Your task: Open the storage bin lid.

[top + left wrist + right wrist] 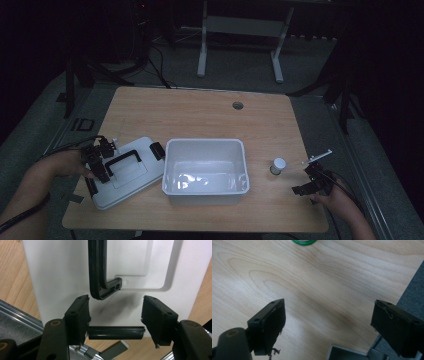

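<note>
The white lid (pixel 127 172) is seen flat on the desk (pixel 200 110), left of the bin (pixel 205 170). The left gripper (pixel 116 312) is held over its black handle (pixel 96 270) with jaws spread, nothing pinched. The right gripper (pixel 328 322), jaws likewise spread, is seen right of the bin beside a small bottle (pixel 278 166). A closure beside the handle may slide the lid toward the desk edge.

2 black grippers — blocky fingers (pixel 77 315), screws, trailing cables

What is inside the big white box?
The white box looks empty in the high view: just its shiny bare bottom shows. Its lid lies beside it on the table, under the left gripper. The near inner wall is hidden.
</note>
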### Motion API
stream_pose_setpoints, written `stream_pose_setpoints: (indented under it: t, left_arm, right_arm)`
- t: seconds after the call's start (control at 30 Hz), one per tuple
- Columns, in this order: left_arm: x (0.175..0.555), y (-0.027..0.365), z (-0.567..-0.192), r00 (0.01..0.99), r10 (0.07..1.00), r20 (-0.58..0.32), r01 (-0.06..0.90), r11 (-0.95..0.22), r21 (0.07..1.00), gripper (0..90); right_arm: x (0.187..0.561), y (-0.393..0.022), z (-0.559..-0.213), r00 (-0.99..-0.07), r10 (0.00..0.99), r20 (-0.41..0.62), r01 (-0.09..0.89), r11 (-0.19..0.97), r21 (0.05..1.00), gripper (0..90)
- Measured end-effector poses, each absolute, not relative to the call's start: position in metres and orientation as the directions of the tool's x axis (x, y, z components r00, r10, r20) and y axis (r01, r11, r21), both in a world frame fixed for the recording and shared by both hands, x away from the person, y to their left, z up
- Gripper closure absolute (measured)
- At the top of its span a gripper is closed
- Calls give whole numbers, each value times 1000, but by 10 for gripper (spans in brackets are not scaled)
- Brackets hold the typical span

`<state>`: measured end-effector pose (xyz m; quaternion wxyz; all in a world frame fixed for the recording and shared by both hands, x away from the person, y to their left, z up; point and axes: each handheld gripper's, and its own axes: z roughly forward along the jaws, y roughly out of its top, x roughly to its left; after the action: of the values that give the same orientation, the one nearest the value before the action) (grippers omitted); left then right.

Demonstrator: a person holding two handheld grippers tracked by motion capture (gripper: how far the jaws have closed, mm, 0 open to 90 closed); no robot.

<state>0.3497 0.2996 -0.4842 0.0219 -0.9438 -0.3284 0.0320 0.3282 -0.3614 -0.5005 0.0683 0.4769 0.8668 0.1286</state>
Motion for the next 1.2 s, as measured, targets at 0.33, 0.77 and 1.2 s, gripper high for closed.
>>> stream_pose_setpoints:
  t: [0.33, 0.77, 1.2]
  left_arm:
    - [349, 300, -482, 784, 619, -46, 616, -786, -62, 391]
    - [348, 300, -483, 785, 618, -49, 615, -786, -65, 391]
    - [348, 301, -485, 783, 620, -49, 616, -784, -70, 391]
  right_arm:
    - [343, -346, -491, -584, 812, 2, 798, 574, 184, 122]
    - [359, -331, -483, -614, 789, 24, 784, 606, 137, 123]
    - [377, -317, -481, -623, 781, 37, 777, 613, 142, 135]
